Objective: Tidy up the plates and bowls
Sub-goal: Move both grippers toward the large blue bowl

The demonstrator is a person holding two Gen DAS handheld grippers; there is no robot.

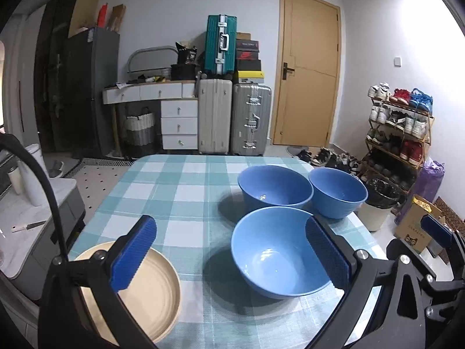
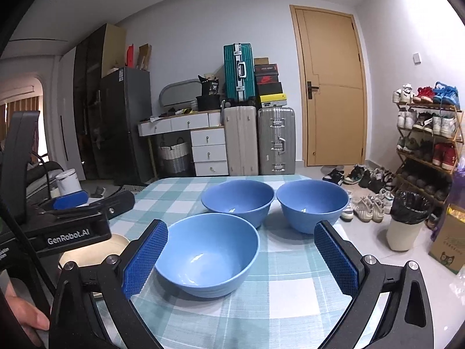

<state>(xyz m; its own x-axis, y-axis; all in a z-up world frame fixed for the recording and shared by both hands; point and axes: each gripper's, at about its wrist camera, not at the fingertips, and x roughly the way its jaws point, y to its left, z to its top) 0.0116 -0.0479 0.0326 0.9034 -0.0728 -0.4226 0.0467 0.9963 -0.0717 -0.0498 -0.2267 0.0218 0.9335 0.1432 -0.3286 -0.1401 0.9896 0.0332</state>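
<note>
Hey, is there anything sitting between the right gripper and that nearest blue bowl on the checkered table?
Nothing visible. The right gripper is open and the nearest blue bowl sits just ahead of its fingers, with only bare tablecloth around it. The two other blue bowls stand behind it.

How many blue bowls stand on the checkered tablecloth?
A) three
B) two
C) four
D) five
A: the near bowl stands in front, with the far left bowl and the far right bowl side by side behind it, all on the tablecloth.
</note>
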